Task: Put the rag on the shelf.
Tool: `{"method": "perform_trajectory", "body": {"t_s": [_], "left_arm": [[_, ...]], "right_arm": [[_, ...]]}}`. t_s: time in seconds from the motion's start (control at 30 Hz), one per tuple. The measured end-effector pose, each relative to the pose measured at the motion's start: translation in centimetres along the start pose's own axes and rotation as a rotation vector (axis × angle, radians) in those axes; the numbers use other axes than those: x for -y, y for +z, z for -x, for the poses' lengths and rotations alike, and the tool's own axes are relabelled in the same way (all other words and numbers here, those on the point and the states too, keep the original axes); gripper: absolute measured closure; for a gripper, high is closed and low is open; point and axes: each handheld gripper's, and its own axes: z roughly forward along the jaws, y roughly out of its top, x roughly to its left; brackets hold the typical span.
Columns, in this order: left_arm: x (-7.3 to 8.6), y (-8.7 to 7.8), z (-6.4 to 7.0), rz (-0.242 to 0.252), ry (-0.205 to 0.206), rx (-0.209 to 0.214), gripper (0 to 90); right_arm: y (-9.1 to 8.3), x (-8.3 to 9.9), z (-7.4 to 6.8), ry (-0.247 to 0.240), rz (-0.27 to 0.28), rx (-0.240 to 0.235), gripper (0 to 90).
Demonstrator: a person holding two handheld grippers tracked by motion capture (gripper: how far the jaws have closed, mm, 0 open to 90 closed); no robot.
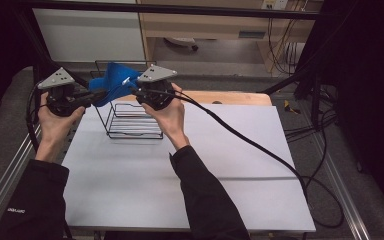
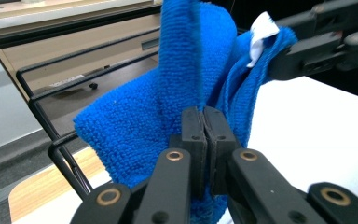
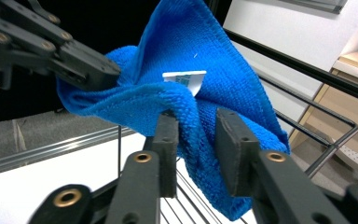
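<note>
A blue microfibre cloth [image 1: 111, 80] hangs in the air between my two grippers, above a black wire basket [image 1: 130, 127]. My left gripper [image 1: 94, 96] is shut on a fold of the cloth [image 2: 135, 116], jaws pressed together [image 2: 204, 123]. My right gripper [image 1: 131, 89] is at the cloth's other end, by a white tag [image 3: 184, 78]. Its jaws stand apart [image 3: 196, 135] with the cloth's hem [image 3: 223, 74] draped over one and hanging in the gap. The right gripper [image 2: 277, 46] also shows in the left gripper view, and the left gripper [image 3: 107, 70] in the right one.
The basket stands at the back left of a white table sheet [image 1: 180, 175], near a wooden edge [image 1: 230, 97]. A black cable [image 1: 260, 150] trails from the right gripper across the sheet to the right. Basket wires [image 3: 317, 107] lie just below the cloth.
</note>
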Motion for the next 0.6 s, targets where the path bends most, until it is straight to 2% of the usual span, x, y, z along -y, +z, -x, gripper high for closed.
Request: {"method": "perform_trajectory", "body": {"t_s": [0.13, 0.27, 0.37, 0.43, 0.6], "left_arm": [[0.1, 0.1, 0.2, -0.012, 0.023, -0.004, 88.0], [0.1, 0.2, 0.4, -0.018, 0.047, -0.01, 88.1], [0.1, 0.2, 0.5, -0.028, 0.055, -0.011, 88.1], [0.2, 0.3, 0.5, -0.041, 0.065, -0.019, 88.2], [0.4, 0.6, 0.6, -0.05, 0.068, -0.02, 88.2]], "right_arm": [[-0.5, -0.3, -0.1, 0.006, 0.017, 0.005, 57.3], [-1.1, -0.8, -0.2, 0.02, 0.041, -0.007, 50.2], [-1.5, -1.1, -0.1, 0.05, 0.063, -0.014, 43.6], [-1.7, -1.3, 0.1, 0.051, 0.071, -0.005, 40.0], [-1.7, -1.8, 0.6, 0.102, 0.093, -0.031, 40.6]]}}
